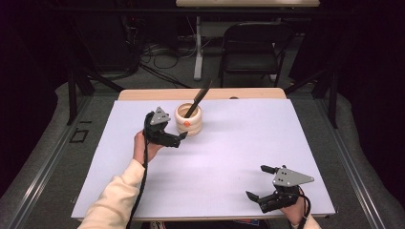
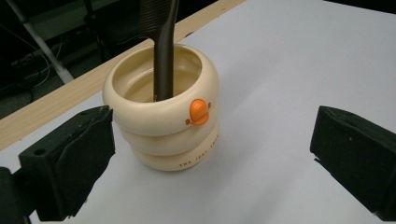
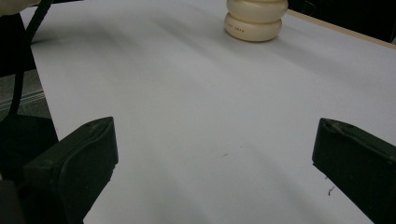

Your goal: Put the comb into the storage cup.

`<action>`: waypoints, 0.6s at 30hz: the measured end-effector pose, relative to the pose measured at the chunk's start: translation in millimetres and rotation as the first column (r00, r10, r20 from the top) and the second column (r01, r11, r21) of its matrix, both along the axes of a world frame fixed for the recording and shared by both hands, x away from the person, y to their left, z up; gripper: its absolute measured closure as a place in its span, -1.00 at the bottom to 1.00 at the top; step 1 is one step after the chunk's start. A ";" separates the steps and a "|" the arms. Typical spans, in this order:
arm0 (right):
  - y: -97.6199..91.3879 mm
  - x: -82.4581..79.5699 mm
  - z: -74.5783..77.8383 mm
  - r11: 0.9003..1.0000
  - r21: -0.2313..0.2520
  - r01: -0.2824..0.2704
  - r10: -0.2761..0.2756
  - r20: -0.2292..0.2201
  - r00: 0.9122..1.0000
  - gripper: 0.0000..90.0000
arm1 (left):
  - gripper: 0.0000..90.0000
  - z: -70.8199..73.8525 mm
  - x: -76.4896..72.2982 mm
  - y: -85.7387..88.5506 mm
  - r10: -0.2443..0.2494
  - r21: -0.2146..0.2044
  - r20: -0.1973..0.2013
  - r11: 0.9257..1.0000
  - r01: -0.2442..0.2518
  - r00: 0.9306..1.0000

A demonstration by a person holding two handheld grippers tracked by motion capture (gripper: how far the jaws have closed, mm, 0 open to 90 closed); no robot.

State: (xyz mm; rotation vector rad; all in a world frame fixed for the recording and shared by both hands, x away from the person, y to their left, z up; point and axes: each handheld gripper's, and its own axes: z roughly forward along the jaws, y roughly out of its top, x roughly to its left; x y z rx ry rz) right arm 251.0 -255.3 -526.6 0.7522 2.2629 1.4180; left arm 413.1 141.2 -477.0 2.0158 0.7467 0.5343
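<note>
A cream holder (image 1: 188, 119), shaped as stacked rounded rings with a small orange beak on its front, is seen standing upright on the white counter (image 1: 229, 157) toward the far edge, left of centre. A dark comb (image 1: 198, 100) is stood in it, its handle inside and its toothed end leaning out above the rim. The left tongs (image 1: 182, 137) are held wide apart just beside the holder, with nothing gripped; in the left gripper view the holder (image 2: 164, 119) sits ahead between the two black jaws, not touched. The right tongs (image 1: 260, 182) are likewise spread wide and empty, resting near the front right of the counter, well apart from the holder (image 3: 256, 19). The holder is judged rigid, smooth and probably slippery, perhaps ceramic, though this cannot be confirmed; a hold across a groove between rings would seat best. The comb (image 2: 164, 44) is judged light and stiff, best taken by its narrow shaft above the rim.
</note>
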 end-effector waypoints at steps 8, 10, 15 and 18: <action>0.7 -0.2 0.0 1.000 -0.003 0.003 -0.003 0.000 1.000 -1.00 | -1.00 0.0 -13.4 -0.5 -0.018 0.011 0.002 1.000 0.018 1.000; 0.3 -0.3 0.1 1.000 -0.002 0.004 -0.004 -0.001 1.000 -1.00 | -1.00 -0.4 -16.3 -1.4 -0.022 0.020 0.004 1.000 0.021 1.000; 0.0 -0.3 0.1 1.000 -0.002 0.002 -0.002 -0.002 1.000 -1.00 | -1.00 -0.7 -20.9 -1.1 -0.027 0.028 0.007 0.999 0.027 1.000; -0.1 -0.2 0.0 1.000 -0.001 0.003 -0.003 -0.002 1.000 -1.00 | -1.00 0.1 -23.8 1.2 -0.022 0.023 0.010 0.999 0.022 1.000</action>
